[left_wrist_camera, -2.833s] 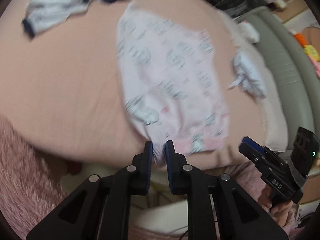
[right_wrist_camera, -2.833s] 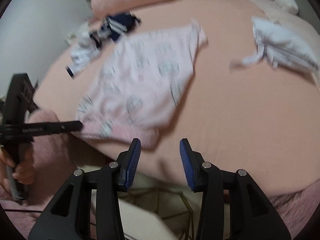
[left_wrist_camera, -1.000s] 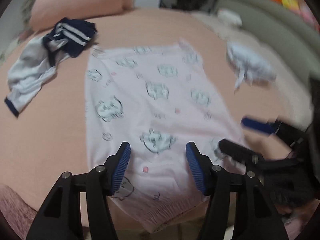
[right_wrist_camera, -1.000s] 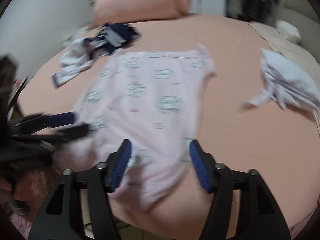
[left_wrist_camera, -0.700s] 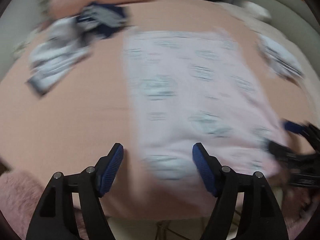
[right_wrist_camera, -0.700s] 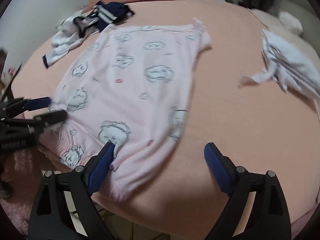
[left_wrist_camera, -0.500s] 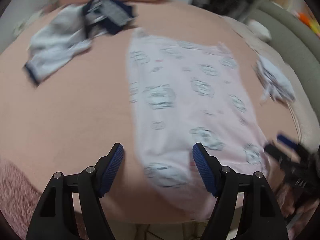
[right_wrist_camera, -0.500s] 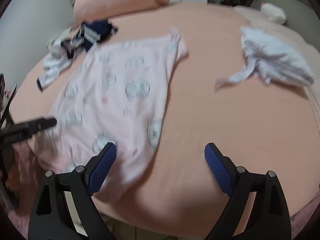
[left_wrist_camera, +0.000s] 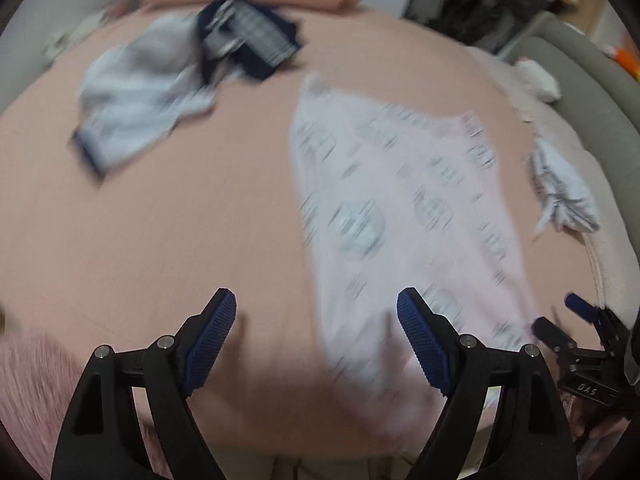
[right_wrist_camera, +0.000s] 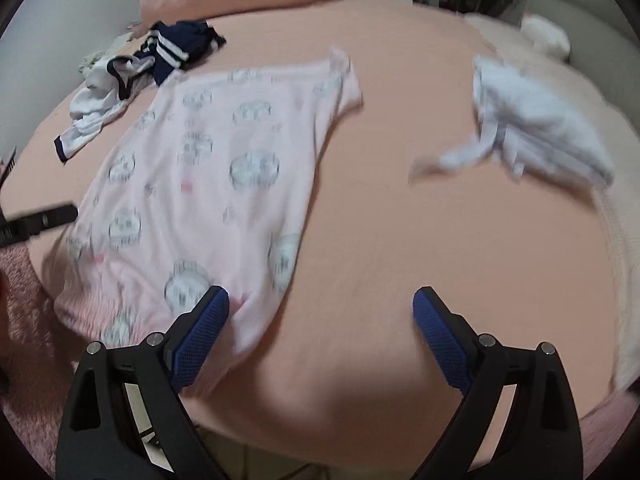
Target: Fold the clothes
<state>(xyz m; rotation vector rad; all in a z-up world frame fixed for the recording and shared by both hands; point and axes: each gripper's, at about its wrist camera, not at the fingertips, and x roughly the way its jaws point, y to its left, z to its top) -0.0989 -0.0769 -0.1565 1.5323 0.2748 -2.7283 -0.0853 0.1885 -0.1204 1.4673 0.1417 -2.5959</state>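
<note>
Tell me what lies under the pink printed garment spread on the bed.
The pink printed garment lies flat on the peach bedsheet, its near hem draping over the bed's edge. Only sheet shows around it; whatever the fabric covers is hidden, though no bulge shows.

A soft, matt cotton-like pink garment [right_wrist_camera: 224,184], printed with grey motifs, was spread on a smooth, matt peach bed sheet [right_wrist_camera: 400,240]. Matt black plastic was seen on the right gripper [right_wrist_camera: 320,332] and the left gripper [left_wrist_camera: 316,332], each fitted with blue ribbed rubbery pads [right_wrist_camera: 200,344] and shiny metal pins. A fuzzy pink blanket [left_wrist_camera: 28,384] was seen at the edge.
</note>
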